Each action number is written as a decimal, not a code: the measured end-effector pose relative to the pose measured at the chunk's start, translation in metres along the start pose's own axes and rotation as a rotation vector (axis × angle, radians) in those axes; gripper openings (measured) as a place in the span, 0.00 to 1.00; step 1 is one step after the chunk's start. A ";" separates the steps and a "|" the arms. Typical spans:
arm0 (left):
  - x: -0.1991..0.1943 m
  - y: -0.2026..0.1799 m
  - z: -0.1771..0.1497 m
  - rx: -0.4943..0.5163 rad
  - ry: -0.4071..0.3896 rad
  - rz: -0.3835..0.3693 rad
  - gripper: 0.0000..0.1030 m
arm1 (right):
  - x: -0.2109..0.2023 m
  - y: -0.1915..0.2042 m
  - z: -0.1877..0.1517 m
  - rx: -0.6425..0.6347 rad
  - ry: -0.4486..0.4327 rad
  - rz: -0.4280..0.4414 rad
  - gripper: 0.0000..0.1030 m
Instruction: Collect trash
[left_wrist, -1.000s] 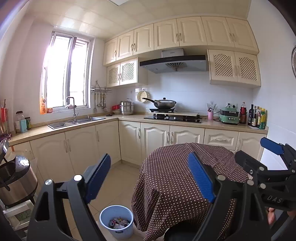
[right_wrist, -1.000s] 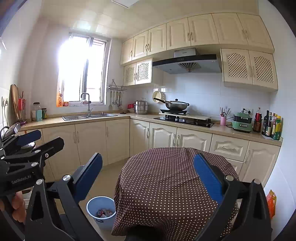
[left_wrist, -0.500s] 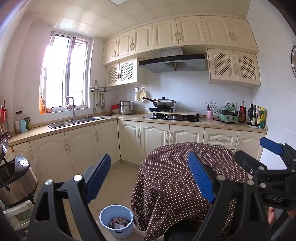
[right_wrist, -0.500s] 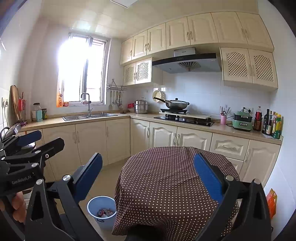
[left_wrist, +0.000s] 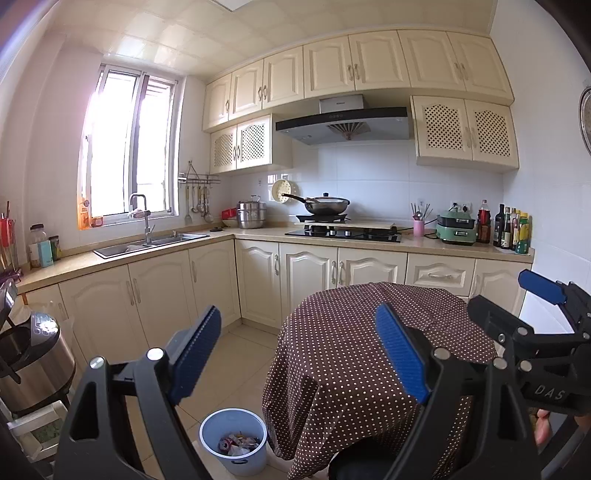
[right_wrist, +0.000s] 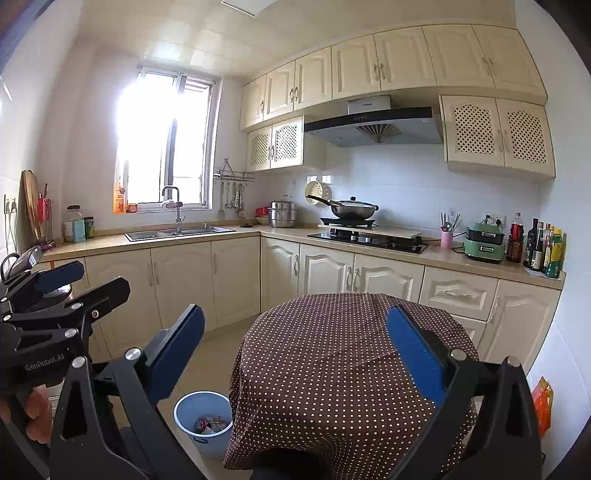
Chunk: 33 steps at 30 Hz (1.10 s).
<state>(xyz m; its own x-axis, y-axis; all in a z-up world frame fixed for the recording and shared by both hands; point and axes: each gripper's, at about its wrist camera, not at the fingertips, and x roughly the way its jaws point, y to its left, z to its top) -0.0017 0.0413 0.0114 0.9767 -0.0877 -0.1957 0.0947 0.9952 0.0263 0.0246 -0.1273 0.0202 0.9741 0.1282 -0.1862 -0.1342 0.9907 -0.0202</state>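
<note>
A light blue bin (left_wrist: 233, 441) with crumpled trash inside stands on the floor at the left foot of a round table under a brown polka-dot cloth (left_wrist: 369, 354). The bin also shows in the right wrist view (right_wrist: 203, 421), beside the same table (right_wrist: 332, 362). My left gripper (left_wrist: 298, 350) is open and empty, held high in front of the table. My right gripper (right_wrist: 295, 347) is open and empty at a similar height. Each gripper shows at the edge of the other's view: the right one (left_wrist: 546, 332), the left one (right_wrist: 55, 295).
Cream cabinets and a counter run along the left and back walls, with a sink (left_wrist: 151, 243), a hob with a wok (left_wrist: 343, 230) and bottles (left_wrist: 511, 230). A steel appliance (left_wrist: 29, 354) stands at the left. An orange bag (right_wrist: 541, 406) lies at the right wall.
Both views have shifted very slightly; the grippers stay open and nothing has been picked up or moved.
</note>
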 end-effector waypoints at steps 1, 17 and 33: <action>0.000 0.001 0.000 -0.001 0.000 -0.002 0.81 | 0.000 0.000 0.000 0.001 0.000 0.001 0.93; -0.001 -0.001 -0.001 -0.002 0.001 -0.004 0.81 | 0.002 -0.003 0.001 -0.001 0.002 0.012 0.93; 0.012 0.003 -0.003 0.001 0.017 0.025 0.81 | 0.026 -0.014 0.000 0.031 0.026 0.025 0.93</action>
<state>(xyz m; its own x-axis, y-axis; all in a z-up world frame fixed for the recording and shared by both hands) 0.0097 0.0437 0.0067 0.9754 -0.0621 -0.2117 0.0706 0.9970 0.0327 0.0523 -0.1379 0.0157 0.9654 0.1522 -0.2119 -0.1525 0.9882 0.0150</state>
